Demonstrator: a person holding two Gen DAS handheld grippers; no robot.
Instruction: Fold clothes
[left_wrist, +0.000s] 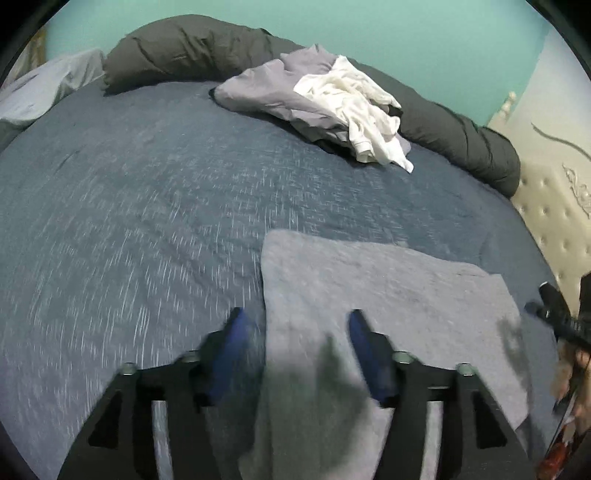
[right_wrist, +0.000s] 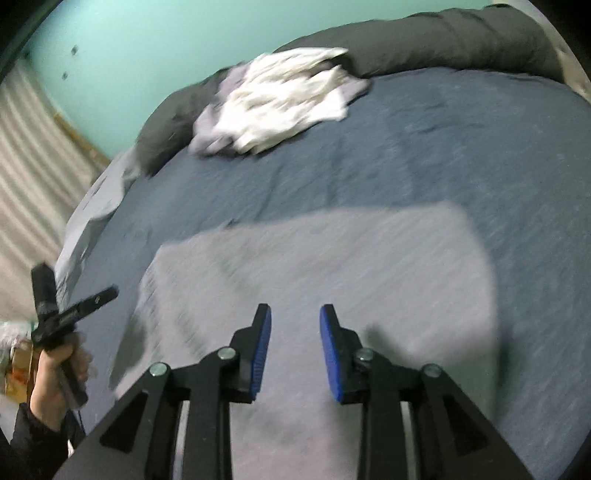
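Note:
A grey garment (left_wrist: 388, 288) lies flat and folded on the blue bed sheet (left_wrist: 129, 221). My left gripper (left_wrist: 297, 317) is open over the garment's left edge, one finger above the sheet and one above the cloth, holding nothing. In the right wrist view the same grey garment (right_wrist: 332, 258) fills the middle, and my right gripper (right_wrist: 295, 310) hovers open above it with empty blue pads (right_wrist: 263, 343). A pile of white and lavender clothes (left_wrist: 332, 99) sits at the far side of the bed. Both views are motion-blurred.
A rolled dark grey comforter (left_wrist: 192, 48) runs along the bed's far edge. A cream tufted headboard (left_wrist: 554, 184) stands at the right. A hand (right_wrist: 55, 365) holds the left gripper (right_wrist: 59, 314) at the bed's left edge, near a curtain (right_wrist: 29, 166).

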